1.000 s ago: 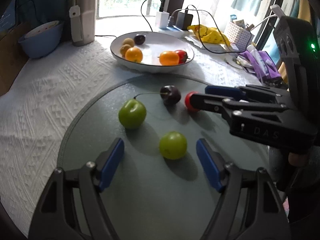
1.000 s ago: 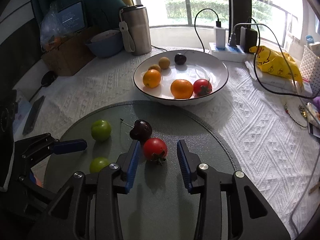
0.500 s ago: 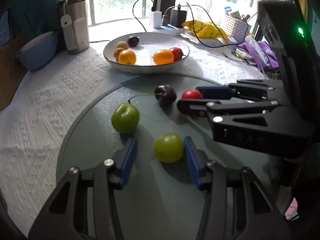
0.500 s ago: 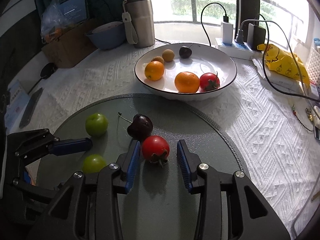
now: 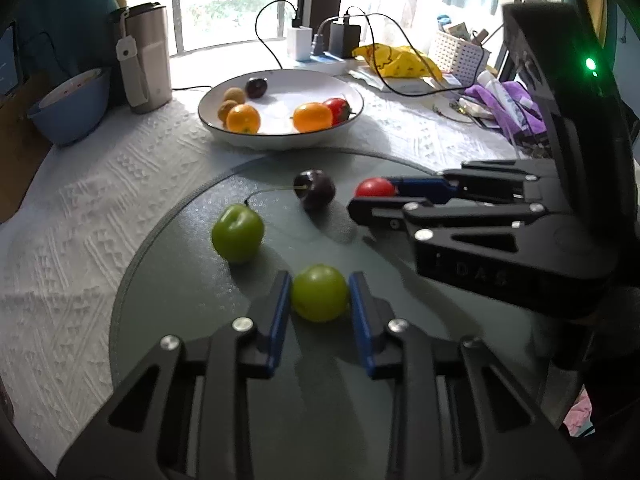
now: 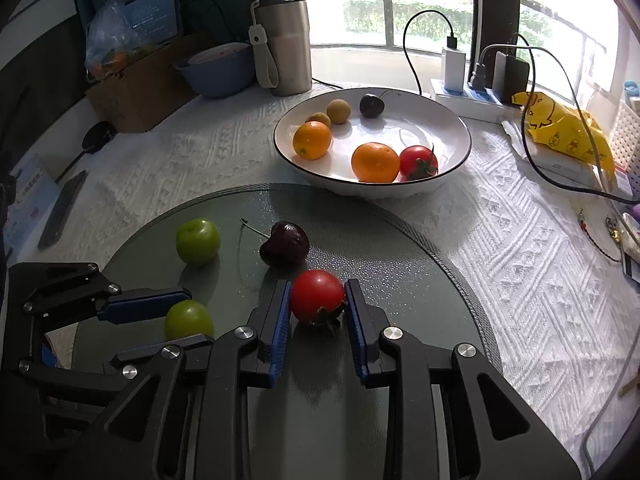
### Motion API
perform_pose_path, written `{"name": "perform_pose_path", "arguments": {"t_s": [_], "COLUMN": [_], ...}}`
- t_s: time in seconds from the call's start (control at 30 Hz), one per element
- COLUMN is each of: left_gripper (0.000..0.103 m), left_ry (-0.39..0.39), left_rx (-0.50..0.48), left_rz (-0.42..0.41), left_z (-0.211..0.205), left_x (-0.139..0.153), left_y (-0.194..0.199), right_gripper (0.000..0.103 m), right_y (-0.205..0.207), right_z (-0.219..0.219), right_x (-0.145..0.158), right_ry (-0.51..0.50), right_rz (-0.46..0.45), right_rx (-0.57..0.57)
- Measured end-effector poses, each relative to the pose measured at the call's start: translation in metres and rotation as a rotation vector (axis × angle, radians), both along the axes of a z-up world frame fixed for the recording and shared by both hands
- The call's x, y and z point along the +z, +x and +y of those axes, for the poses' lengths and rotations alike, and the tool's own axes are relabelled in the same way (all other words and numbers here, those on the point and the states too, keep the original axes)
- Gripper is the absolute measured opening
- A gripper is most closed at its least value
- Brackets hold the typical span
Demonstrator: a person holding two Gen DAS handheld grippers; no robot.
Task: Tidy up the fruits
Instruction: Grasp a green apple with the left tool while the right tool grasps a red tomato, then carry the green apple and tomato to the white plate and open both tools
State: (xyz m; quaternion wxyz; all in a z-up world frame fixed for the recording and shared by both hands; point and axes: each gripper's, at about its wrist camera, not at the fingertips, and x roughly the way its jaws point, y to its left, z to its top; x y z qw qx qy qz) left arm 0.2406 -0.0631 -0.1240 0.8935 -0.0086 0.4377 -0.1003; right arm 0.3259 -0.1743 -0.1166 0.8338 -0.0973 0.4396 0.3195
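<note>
My left gripper (image 5: 319, 280) is closing its jaws on a green plum (image 5: 319, 300), both blue pads against its sides on the round glass board (image 5: 180, 320). In the right wrist view my right gripper (image 6: 318, 284) is closing on a red tomato (image 6: 318, 296), pads touching either side. A second green plum (image 6: 198, 241) and a dark cherry (image 6: 285, 244) with a stem lie loose just beyond. Behind the board, a white bowl (image 6: 372, 190) holds two oranges, a tomato, a cherry and small brown fruits.
A steel tumbler (image 6: 286, 44) and a blue bowl (image 6: 218, 68) stand at the back left. A power strip (image 6: 472, 100) with cables and a yellow bag (image 6: 568, 136) sit at the back right. A dark phone (image 6: 62, 210) lies left on the white cloth.
Both grippers closed: the left jaws came in from wide apart onto the green plum, and the right jaws narrowed onto the tomato. The fruits stayed where they lay.
</note>
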Motion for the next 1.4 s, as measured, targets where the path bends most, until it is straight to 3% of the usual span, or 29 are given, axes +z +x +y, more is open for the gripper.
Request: {"name": "perform_pose_path", "arguments": {"t_s": [0.87,1.4], "left_gripper": [0.03,0.03], "left_ry": [-0.027,-0.008], "left_rx": [-0.018,-0.019], "left_rz": [-0.105,-0.205], "left_z": [0.002,0.007], "left_x": [0.043,0.079], "left_y": [-0.02,0.004], "right_gripper": [0.029,0.029], "right_y": [-0.026,-0.017], "right_z": [-0.022,-0.031], "right_x": [0.047,0.086], "right_ry": [0.012,0.023], "right_rz": [-0.095,-0.174], "right_rx": [-0.056,-0.081]}}
